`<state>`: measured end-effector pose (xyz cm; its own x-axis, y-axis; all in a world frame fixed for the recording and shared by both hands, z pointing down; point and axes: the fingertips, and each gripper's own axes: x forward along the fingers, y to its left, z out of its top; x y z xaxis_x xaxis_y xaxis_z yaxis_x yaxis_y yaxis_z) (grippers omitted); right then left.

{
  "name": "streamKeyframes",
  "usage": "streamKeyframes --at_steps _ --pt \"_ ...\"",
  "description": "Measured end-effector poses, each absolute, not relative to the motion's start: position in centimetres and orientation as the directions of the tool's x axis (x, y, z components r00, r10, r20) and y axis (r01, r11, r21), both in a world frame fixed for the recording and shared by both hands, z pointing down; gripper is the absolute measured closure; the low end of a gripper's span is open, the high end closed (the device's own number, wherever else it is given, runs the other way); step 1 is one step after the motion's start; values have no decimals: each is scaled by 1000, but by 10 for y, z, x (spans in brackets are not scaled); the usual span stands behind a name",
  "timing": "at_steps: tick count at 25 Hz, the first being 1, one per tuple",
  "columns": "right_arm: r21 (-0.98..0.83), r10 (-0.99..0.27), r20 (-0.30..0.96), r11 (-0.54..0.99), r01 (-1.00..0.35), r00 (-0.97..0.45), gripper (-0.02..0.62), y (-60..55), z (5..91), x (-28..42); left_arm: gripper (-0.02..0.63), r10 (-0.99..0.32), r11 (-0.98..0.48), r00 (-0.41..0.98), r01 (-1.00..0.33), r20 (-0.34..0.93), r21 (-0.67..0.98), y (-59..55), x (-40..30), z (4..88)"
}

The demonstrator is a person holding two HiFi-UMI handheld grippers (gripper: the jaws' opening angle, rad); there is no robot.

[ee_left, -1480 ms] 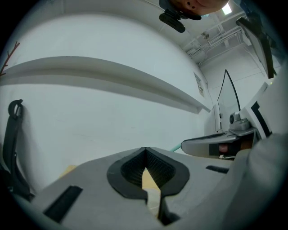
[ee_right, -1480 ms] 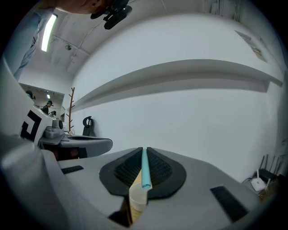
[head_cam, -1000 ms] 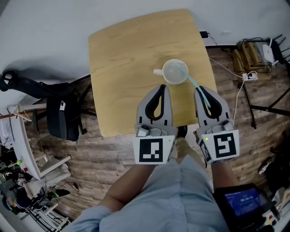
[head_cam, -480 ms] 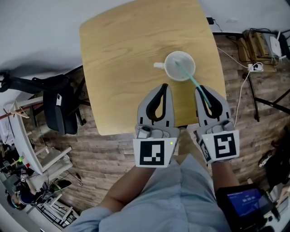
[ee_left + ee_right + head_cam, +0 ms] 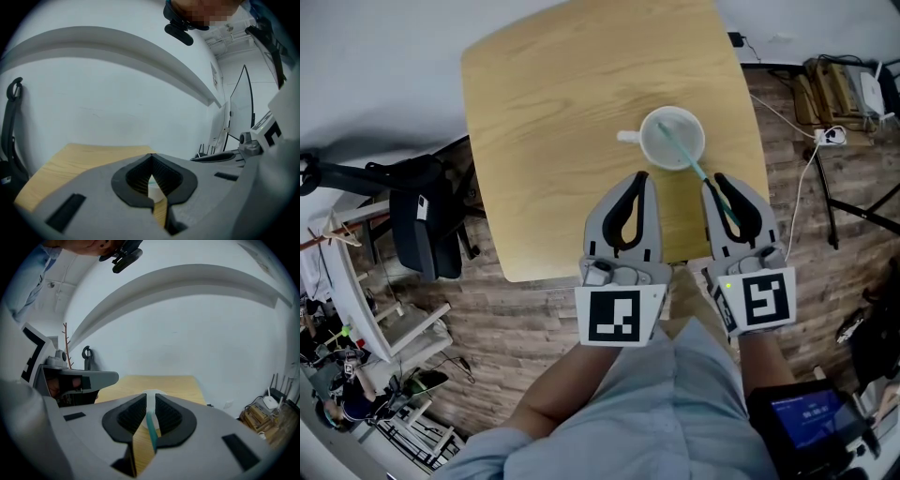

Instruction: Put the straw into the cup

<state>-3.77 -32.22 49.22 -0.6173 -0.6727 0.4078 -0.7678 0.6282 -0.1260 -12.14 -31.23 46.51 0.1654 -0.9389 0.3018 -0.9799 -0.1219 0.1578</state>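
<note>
A white cup [image 5: 672,138] with its handle to the left stands on the light wooden table [image 5: 553,112], near the front right corner. A teal straw [image 5: 698,171] slants from inside the cup's mouth back to my right gripper [image 5: 716,183], which is shut on its rear part. In the right gripper view the straw [image 5: 151,427] lies between the jaws of the right gripper [image 5: 150,395], and the cup [image 5: 153,390] shows just beyond them. My left gripper [image 5: 639,178] is shut and holds nothing, just in front of the cup. The left gripper [image 5: 151,154] has its jaw tips touching.
A black chair [image 5: 427,225] stands left of the table. Cables and a power strip [image 5: 825,136] lie on the wooden floor to the right. A white wall rises behind the table. The person's light blue shirt [image 5: 675,403] fills the bottom of the head view.
The straw's far end has moved from the cup's right rim to inside its mouth. Both grippers have come a little nearer the cup. The left gripper stays shut.
</note>
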Motion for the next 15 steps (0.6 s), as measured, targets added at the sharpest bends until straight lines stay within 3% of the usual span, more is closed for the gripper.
streamKeyframes --at_steps 15 --pt "-101 -730 233 639 -762 -643 540 -303 403 -21 614 -972 -179 190 -980 140 89 -289 -94 378"
